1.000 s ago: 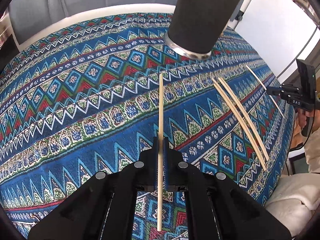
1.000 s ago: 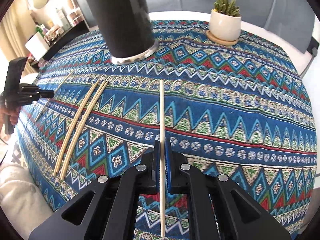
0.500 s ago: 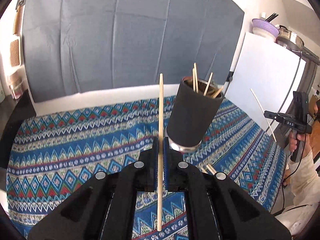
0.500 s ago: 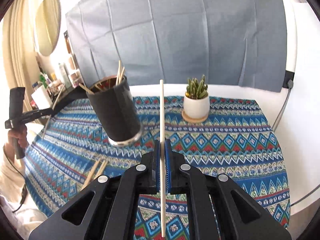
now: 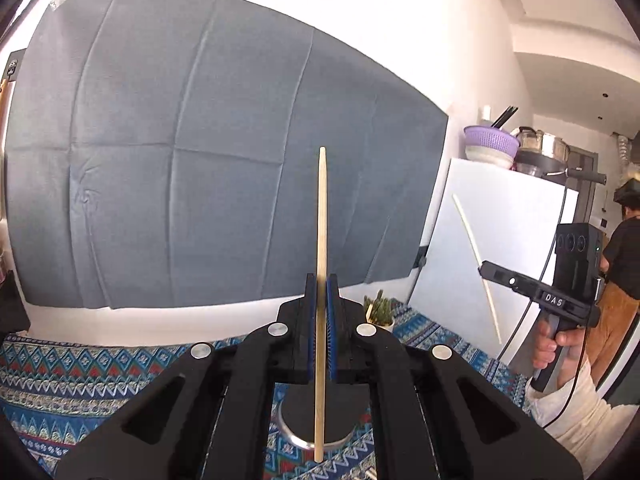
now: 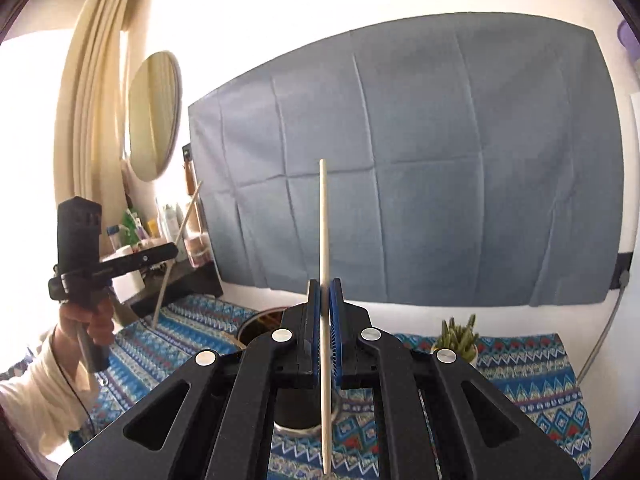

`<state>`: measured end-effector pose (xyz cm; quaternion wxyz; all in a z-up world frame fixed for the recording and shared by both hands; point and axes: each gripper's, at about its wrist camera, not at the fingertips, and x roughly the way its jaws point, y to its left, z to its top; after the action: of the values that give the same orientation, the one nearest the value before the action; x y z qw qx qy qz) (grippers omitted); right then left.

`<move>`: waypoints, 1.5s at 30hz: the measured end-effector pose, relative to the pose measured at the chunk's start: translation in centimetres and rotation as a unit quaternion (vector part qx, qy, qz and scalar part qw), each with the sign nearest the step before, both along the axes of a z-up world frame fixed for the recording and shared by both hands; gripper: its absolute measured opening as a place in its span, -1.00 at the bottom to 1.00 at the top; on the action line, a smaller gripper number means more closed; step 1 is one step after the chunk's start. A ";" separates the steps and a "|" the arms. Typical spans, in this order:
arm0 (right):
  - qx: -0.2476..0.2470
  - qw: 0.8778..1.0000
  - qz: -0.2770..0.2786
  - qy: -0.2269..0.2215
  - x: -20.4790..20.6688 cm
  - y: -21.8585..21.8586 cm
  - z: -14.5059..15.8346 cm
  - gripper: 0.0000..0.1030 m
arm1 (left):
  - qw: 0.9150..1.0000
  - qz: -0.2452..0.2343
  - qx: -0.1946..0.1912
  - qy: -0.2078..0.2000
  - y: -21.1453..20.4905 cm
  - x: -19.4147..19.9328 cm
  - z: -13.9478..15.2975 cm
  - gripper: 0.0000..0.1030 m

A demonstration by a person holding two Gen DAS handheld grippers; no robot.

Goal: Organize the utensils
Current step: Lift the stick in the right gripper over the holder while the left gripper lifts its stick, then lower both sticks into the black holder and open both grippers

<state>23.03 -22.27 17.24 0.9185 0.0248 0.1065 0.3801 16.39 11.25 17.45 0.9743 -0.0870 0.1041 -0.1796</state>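
Note:
My left gripper is shut on a wooden chopstick that stands upright between its blue pads. The black utensil holder sits below, mostly hidden by the fingers. My right gripper is shut on a second, paler chopstick, also upright. The holder's rim and body show just under the right gripper. Each view shows the other gripper raised beside it: the right gripper with its slanted chopstick, the left gripper with its chopstick.
A patterned blue tablecloth covers the table. A potted cactus stands behind the holder. A white fridge with bowls on top is to the right, and a person stands beyond it. A cluttered dark shelf is on the left.
Both grippers rose from the table and tilted up to nearly level, each carrying its chopstick. The holder slid from ahead to beneath the fingers; the chopsticks lying on the cloth left view.

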 end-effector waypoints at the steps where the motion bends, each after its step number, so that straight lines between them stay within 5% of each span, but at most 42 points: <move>1: 0.004 1.000 0.002 -0.007 0.2 0.6 0.3 -0.91 | 1.000 -0.005 -0.008 -0.015 -0.1 0.3 0.1 -0.91; 6: 0.042 0.998 0.035 -0.037 1.2 3.7 1.0 -0.91 | 0.995 -0.040 -0.060 -0.067 -0.4 2.3 0.0 -0.91; 12: 0.148 0.982 0.116 -0.019 4.2 6.5 -0.4 -0.91 | 0.987 -0.058 -0.103 -0.105 -1.4 5.0 -1.3 -0.90; 18: 0.201 0.973 0.106 -0.033 5.8 8.1 -2.8 -0.91 | 0.981 -0.073 -0.139 -0.111 -1.6 7.1 -3.8 -0.91; 27: 0.169 0.982 0.079 -0.021 7.3 9.9 -6.3 -0.91 | 0.985 -0.077 -0.118 -0.096 -2.9 8.2 -6.7 -0.91; 45: 0.159 0.985 0.054 -0.025 8.2 9.4 -6.4 -0.84 | 0.989 -0.075 -0.101 -0.082 -2.6 8.6 -7.1 -0.90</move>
<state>31.19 -12.85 10.85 0.8832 0.1553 0.0232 0.4418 25.01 8.69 10.36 0.9496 -0.1614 0.0110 -0.2683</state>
